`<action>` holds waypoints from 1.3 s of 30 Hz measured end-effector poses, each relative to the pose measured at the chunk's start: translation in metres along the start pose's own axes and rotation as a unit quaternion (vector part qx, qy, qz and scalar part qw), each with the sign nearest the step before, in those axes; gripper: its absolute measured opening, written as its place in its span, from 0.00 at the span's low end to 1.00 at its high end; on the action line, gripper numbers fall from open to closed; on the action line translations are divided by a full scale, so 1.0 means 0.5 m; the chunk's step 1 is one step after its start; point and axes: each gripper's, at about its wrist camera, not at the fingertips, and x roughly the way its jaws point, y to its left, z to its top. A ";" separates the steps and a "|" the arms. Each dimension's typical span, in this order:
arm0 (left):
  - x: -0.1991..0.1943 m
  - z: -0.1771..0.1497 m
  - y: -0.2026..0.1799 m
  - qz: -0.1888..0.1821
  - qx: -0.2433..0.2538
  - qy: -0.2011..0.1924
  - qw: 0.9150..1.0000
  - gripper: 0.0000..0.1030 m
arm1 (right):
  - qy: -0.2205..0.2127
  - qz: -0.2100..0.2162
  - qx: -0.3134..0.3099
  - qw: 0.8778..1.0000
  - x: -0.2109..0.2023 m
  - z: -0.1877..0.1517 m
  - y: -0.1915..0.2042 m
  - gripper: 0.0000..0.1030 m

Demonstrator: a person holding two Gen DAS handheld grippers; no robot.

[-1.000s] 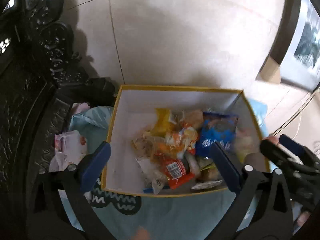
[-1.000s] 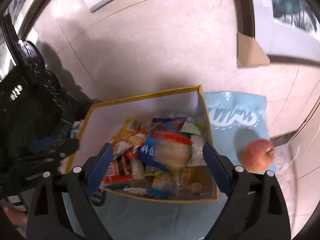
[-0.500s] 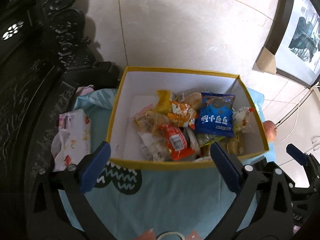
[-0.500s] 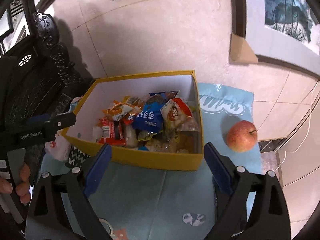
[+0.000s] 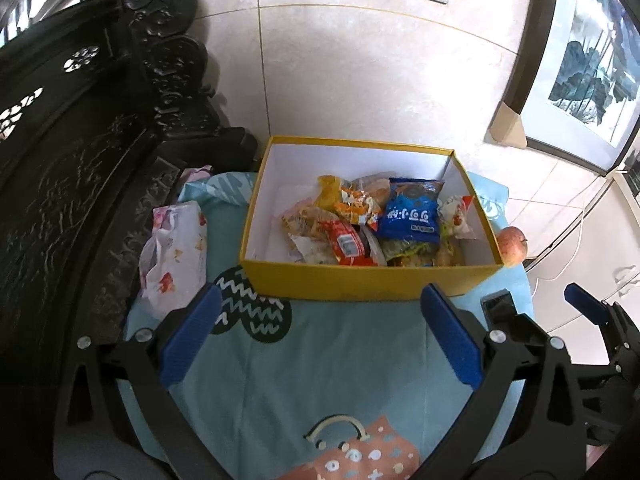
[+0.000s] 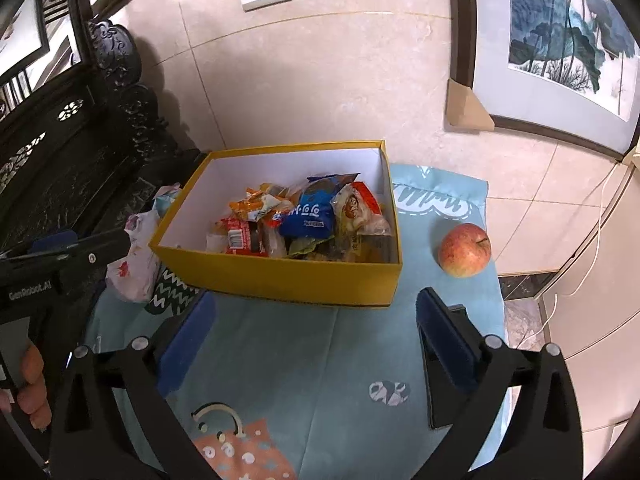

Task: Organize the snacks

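A yellow box [image 5: 372,282] [image 6: 280,278] stands on the light blue cloth [image 5: 320,376] [image 6: 320,360] and holds several snack packets, among them a blue bag [image 5: 412,216] [image 6: 310,214], a red packet [image 5: 346,242] [image 6: 240,238] and an orange packet [image 5: 354,206] [image 6: 256,204]. My left gripper [image 5: 320,336] is open and empty, in front of the box and apart from it. My right gripper [image 6: 316,338] is open and empty, also in front of the box. The right gripper shows at the right edge of the left wrist view [image 5: 600,320].
A red apple [image 6: 464,250] [image 5: 512,246] lies on the cloth right of the box. A floral tissue pack [image 5: 174,256] [image 6: 134,264] lies left of it, beside dark carved furniture [image 5: 60,180]. A black phone [image 5: 500,312] lies by the right fingers. A tiled wall stands behind.
Both grippers have pulled back and up from over the box. The box now lies farther ahead, and more of the cloth in front of it shows.
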 end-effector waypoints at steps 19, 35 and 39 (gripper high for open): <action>-0.059 -0.032 0.008 0.007 0.000 -0.004 1.000 0.98 | -0.011 -0.008 -0.012 1.000 -0.051 -0.013 0.012 0.98; -0.096 -0.042 0.005 0.016 0.003 -0.024 1.000 0.98 | -0.007 -0.006 -0.008 1.000 -0.064 -0.016 0.012 0.98; -0.094 -0.044 0.005 0.015 0.000 -0.014 1.000 0.98 | -0.008 -0.008 -0.003 1.000 -0.067 -0.018 0.009 0.99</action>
